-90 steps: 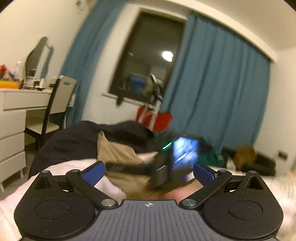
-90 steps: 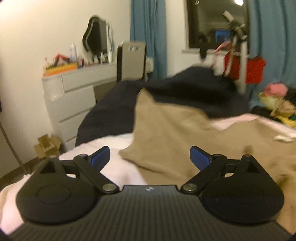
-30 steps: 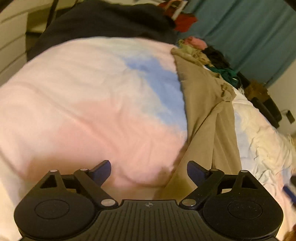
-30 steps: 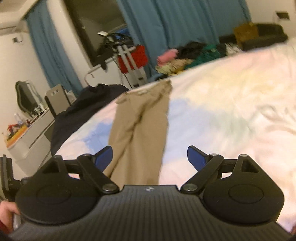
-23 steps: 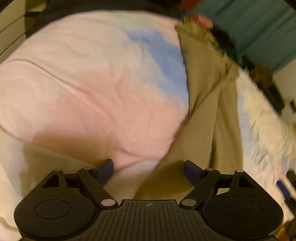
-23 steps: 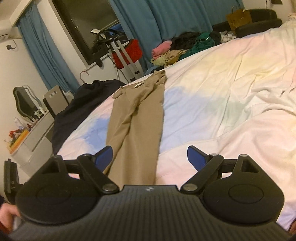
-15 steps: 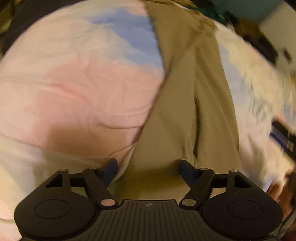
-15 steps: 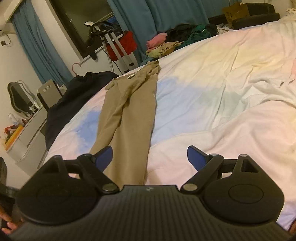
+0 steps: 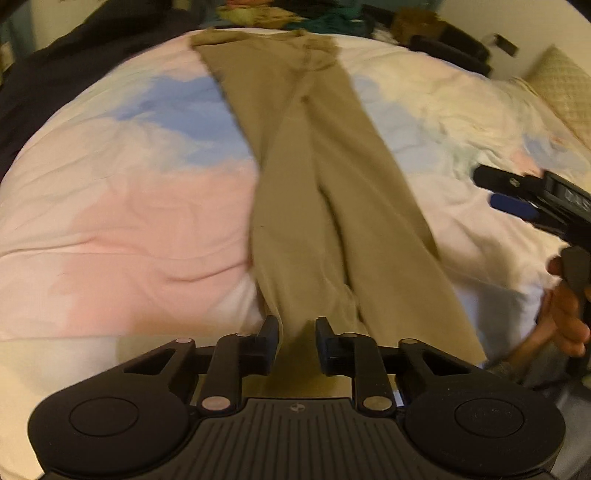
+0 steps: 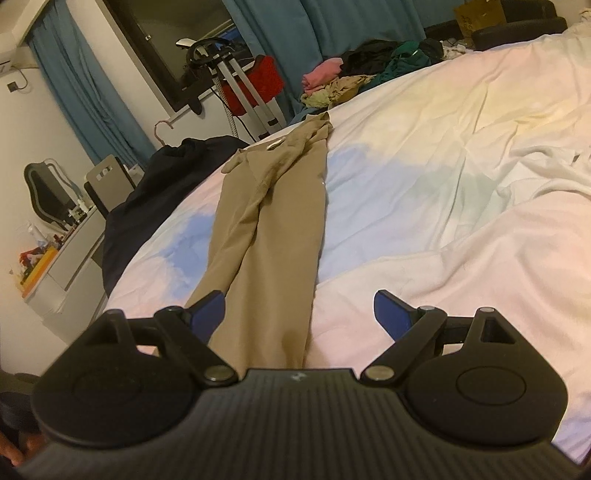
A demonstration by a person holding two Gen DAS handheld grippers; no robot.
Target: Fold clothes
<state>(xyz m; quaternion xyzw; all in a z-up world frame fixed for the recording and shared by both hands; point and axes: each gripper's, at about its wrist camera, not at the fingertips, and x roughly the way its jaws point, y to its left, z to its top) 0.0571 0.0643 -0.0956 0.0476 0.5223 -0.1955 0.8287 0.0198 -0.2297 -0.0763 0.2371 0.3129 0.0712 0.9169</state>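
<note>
Left wrist view: the left gripper (image 9: 295,341) points steeply down at the near end of the khaki trousers (image 9: 325,206). Its jaws have just been closing and now stand narrow, with the hem of the left-hand trouser leg between them; whether the pads actually press the cloth cannot be told. The trousers lie flat and lengthwise on the pastel duvet (image 9: 140,206), legs side by side, hems nearest, waistband at the far edge of the bed. To the right, well apart from the trousers, the right gripper (image 9: 517,199) is held above the duvet by a hand (image 9: 565,317).

Right wrist view: the right gripper (image 10: 299,314) has its blue-padded fingers (image 10: 208,308) spread wide, holding nothing. The trouser legs run between them from below, nearer the left finger, and neither pad touches the cloth. Beyond the waistband, a pile of clothes (image 10: 354,81) sits before blue curtains (image 10: 332,33); a dark garment (image 10: 147,199) drapes the bed's left side.
</note>
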